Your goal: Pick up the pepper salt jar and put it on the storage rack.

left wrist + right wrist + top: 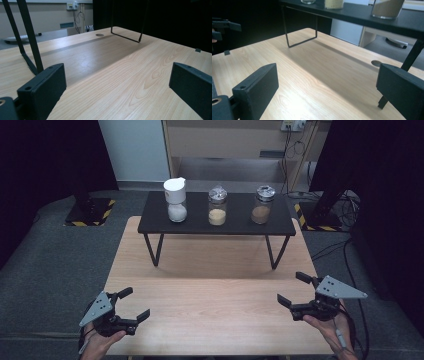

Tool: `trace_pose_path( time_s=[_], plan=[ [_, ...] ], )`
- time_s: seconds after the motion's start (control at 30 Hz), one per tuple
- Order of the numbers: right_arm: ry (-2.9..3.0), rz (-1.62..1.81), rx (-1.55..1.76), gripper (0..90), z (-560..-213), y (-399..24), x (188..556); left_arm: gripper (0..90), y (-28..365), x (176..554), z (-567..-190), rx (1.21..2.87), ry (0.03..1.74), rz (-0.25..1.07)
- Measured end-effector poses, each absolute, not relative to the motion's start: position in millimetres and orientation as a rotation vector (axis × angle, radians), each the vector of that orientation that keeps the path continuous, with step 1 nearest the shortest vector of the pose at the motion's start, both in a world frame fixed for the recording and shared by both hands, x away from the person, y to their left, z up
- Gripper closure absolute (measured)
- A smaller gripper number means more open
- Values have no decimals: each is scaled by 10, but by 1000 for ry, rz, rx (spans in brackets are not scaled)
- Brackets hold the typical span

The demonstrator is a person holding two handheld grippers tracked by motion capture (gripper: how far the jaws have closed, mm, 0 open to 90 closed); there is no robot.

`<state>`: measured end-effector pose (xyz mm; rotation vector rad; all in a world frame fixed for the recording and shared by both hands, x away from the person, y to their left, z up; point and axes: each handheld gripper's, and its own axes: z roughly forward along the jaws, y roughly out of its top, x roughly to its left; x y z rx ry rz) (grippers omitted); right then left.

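High view: light wood tabletop (210, 315); black metal riser shelf (235, 222) at 12 o'clock bearing three jars (217, 206); grey carpet around. Left gripper (131, 309) at 8 o'clock, right gripper (294, 289) at 4 o'clock, fingers apart, empty.
Left gripper view: bare woodgrain, shelf legs (30, 37).
Right gripper view: shelf overhead, jars well apart from fingers.

Overall light: dim room, black surroundings beyond the table (210, 315).
Source: overhead, table top evenly lit.
Shadows: soft band under the black shelf (217, 222).
Sheen: pale glare on wood beneath the shelf.
Focus: near jaws slightly blurred.
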<state>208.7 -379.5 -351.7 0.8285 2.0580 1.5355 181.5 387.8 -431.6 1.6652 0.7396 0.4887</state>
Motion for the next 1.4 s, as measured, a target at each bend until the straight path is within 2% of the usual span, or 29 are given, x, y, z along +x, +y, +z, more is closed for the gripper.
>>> trace_pose_path(
  time_s=[1.4],
  plan=[
    [2047, 1525, 930, 47, -4020, -3871, 2000, 0, 3880, 1798, -4316, 1658, 739, 498]
  ],
)
